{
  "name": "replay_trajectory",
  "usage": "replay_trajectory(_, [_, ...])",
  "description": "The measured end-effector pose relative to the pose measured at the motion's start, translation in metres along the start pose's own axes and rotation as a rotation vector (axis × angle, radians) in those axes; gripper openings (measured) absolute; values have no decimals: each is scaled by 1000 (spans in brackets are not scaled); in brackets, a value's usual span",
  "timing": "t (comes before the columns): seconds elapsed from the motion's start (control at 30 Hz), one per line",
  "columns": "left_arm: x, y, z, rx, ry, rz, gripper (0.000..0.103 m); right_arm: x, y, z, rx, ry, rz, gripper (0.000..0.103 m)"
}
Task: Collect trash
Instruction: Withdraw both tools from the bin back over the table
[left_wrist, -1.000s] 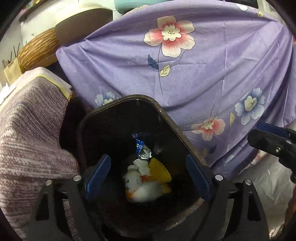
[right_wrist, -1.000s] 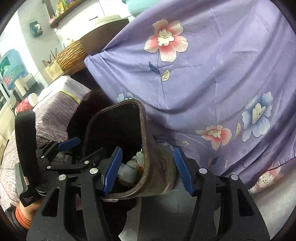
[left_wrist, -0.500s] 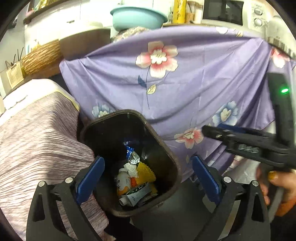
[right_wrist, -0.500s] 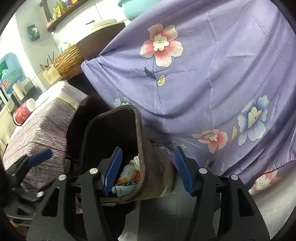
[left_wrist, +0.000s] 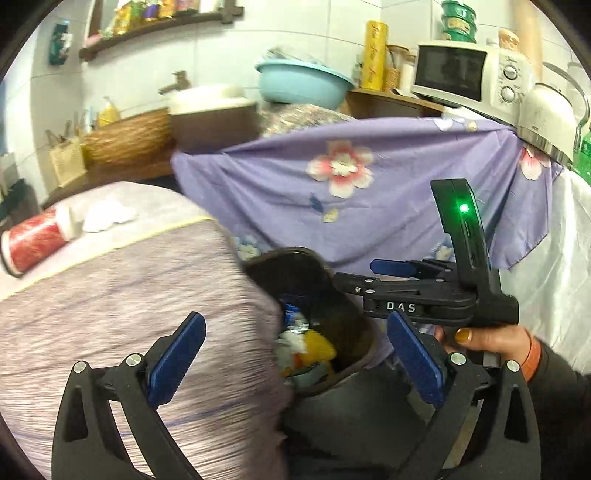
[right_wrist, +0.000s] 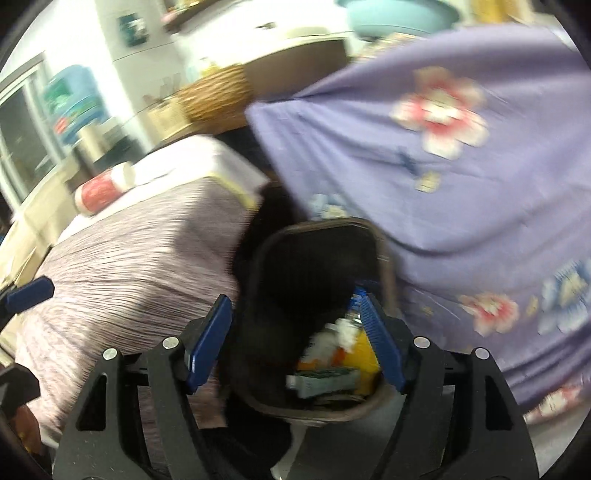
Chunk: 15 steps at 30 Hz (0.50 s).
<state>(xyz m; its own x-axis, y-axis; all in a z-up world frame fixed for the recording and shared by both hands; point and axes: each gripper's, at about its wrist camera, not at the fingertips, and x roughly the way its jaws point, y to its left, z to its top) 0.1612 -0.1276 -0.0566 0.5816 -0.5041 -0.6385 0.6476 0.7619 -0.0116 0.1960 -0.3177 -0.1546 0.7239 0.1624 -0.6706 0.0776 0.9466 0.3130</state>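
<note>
A dark brown trash bin (left_wrist: 354, 332) stands on the floor between a striped cloth-covered table and a purple flowered cloth; it also shows in the right wrist view (right_wrist: 384, 258). Inside lie several pieces of trash (left_wrist: 310, 350): a yellow wrapper, white paper, a blue packet and a small bottle, also seen in the right wrist view (right_wrist: 332, 354). My left gripper (left_wrist: 295, 358) is open and empty above and in front of the bin. My right gripper (right_wrist: 295, 339) is open and empty over the bin mouth; from the side it shows in the left wrist view (left_wrist: 354, 275).
The striped cloth-covered table (left_wrist: 122, 306) at left carries a red cup on its side (left_wrist: 31, 242) and white crumpled paper (left_wrist: 107, 218). The purple flowered cloth (left_wrist: 369, 206) hangs behind the bin. A counter with a blue basin (left_wrist: 303, 81), microwave (left_wrist: 469, 74) and basket stands behind.
Both grippers have risen and pulled back from the bin. The right gripper no longer straddles the bin wall. The table top, red cup and kitchen counter have come into view.
</note>
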Motion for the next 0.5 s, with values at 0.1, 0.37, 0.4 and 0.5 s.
replay_trajectory(0.1, [-16,30,-4,17,-2,86,98,11,32,13,-53,18,64,72])
replay_trajectory(0.37, [-41,124,-24,-97,36,241,98,38,117,38,-222,51,152,72])
replay_trajectory(0.4, [-44,135,-27,-116,40,260,98,43,128,42,-241,58,162,72])
replay_trajectory(0.5, [-54,164,-34,-170,48,293,98,53,154,55,-274,80,201,72])
